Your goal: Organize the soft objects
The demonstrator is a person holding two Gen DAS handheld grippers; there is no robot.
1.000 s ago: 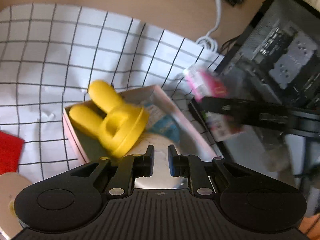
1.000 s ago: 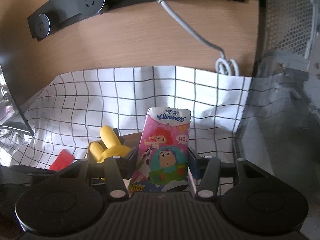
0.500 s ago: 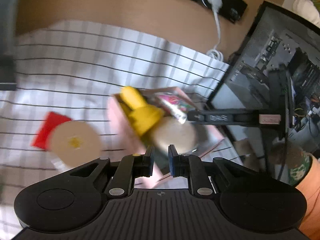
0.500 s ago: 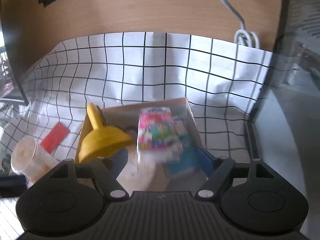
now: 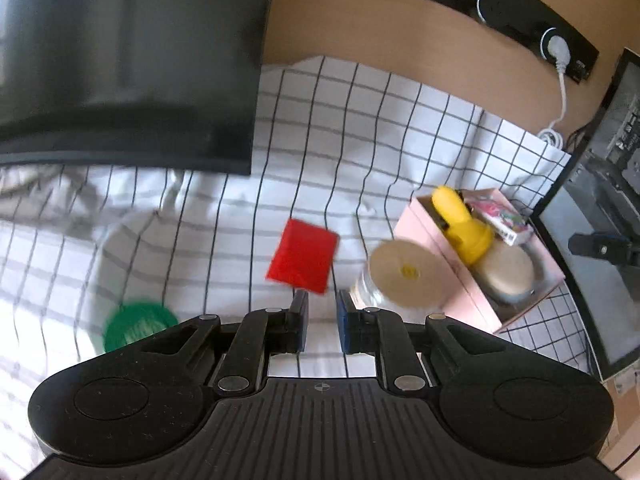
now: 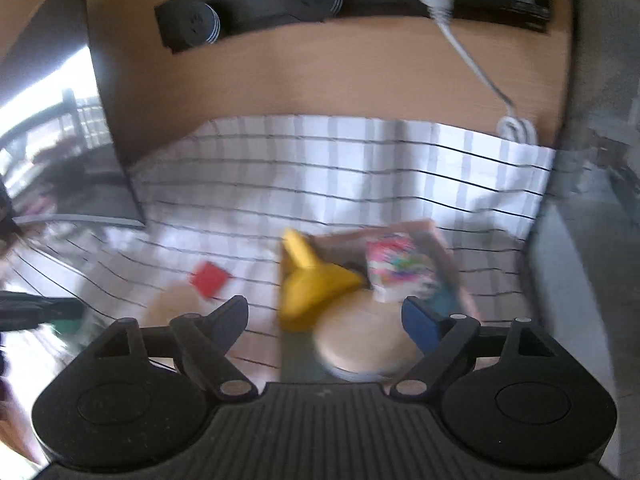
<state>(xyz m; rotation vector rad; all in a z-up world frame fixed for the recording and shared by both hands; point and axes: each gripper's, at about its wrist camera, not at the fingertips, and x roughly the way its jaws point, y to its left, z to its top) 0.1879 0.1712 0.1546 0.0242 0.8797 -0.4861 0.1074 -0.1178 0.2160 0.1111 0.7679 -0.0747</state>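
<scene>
A pink box (image 5: 432, 236) on the checked cloth (image 5: 360, 128) holds a yellow rabbit-ear toy (image 5: 464, 228), a colourful tissue pack (image 5: 504, 220) and a round beige pad (image 5: 508, 276). A flat red square (image 5: 304, 256) lies on the cloth just beyond my left gripper (image 5: 322, 308), which is shut with nothing between its fingers. My right gripper (image 6: 326, 316) hovers in front of the box (image 6: 440, 240), its jaws opening wide and empty. The tissue pack (image 6: 400, 272) lies in the box beside the yellow toy (image 6: 316, 284).
A clear jar with a beige lid (image 5: 404, 276) stands left of the box. A green-lidded thing (image 5: 136, 324) sits at the lower left. A black monitor (image 5: 120, 60) hangs over the back left. A power strip (image 5: 520, 28) and a computer case (image 5: 592, 288) bound the back and right.
The right gripper let the tissue pack go into the box, opened wide and drew back. The left gripper swung left from over the box to the red square.
</scene>
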